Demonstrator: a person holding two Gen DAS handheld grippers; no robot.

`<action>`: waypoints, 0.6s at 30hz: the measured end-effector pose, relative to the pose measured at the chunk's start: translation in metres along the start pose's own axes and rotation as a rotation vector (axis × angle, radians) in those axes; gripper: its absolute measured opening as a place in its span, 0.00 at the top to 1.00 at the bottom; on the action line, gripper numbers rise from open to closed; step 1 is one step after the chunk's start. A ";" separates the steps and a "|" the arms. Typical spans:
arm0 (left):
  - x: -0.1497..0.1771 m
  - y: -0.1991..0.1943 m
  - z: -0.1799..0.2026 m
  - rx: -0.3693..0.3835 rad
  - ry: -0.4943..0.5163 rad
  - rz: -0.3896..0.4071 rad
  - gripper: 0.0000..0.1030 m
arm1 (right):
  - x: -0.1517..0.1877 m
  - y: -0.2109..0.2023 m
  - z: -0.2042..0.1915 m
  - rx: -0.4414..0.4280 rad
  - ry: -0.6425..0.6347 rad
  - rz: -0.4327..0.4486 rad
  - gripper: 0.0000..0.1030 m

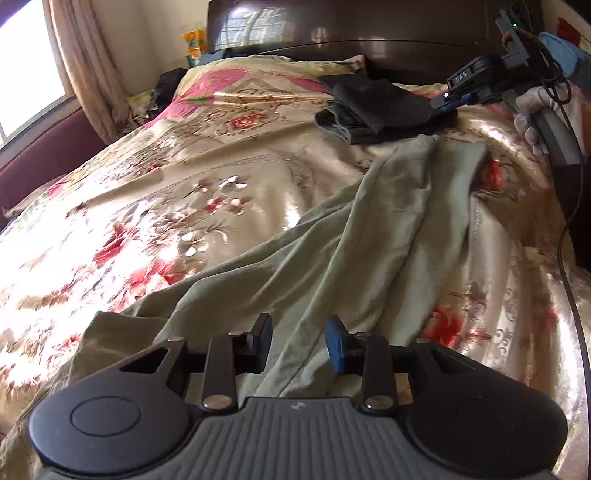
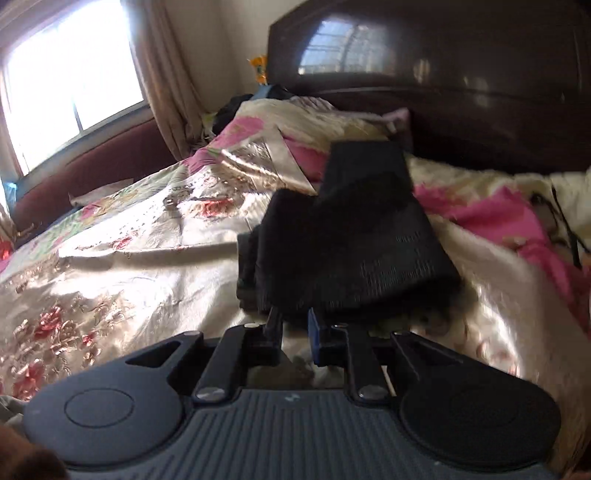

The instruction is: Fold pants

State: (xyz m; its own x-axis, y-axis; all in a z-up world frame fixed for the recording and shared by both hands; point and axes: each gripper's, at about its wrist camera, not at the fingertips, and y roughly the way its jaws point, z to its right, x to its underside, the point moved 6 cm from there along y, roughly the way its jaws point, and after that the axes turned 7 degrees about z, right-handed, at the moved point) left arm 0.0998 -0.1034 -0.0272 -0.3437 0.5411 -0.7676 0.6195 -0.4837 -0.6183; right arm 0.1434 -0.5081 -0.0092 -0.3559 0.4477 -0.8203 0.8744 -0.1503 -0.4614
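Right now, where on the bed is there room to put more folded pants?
The wide stretch of flowered bedspread between the green pants and the window-side couch lies bare. It is crowded near the headboard, where the black folded clothes sit by the right gripper, and the green pants sprawl under the left gripper.

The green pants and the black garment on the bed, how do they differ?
The green pants lie spread out and rumpled, unfolded; the black garment sits folded in a compact stack. The green pants are pale and lie near the bed's foot end; the black garment is dark and lies by the headboard. Both rest on the floral bedspread.
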 end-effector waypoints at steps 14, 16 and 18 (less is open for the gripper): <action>-0.003 0.028 0.016 -0.048 0.089 -0.036 0.45 | 0.029 0.002 -0.045 -0.165 0.117 -0.155 0.65; 0.006 0.033 0.011 -0.059 0.069 -0.059 0.45 | 0.029 0.013 -0.064 -0.156 0.058 -0.182 0.63; 0.011 0.037 0.010 -0.037 0.036 -0.082 0.46 | 0.031 0.025 -0.079 -0.123 0.009 -0.206 0.58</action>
State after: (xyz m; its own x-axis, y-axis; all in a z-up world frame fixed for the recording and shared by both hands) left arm 0.1119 -0.1221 -0.0606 -0.3690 0.6022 -0.7079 0.6165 -0.4114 -0.6713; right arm 0.1806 -0.4281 -0.0201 -0.5287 0.4654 -0.7099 0.8173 0.0535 -0.5737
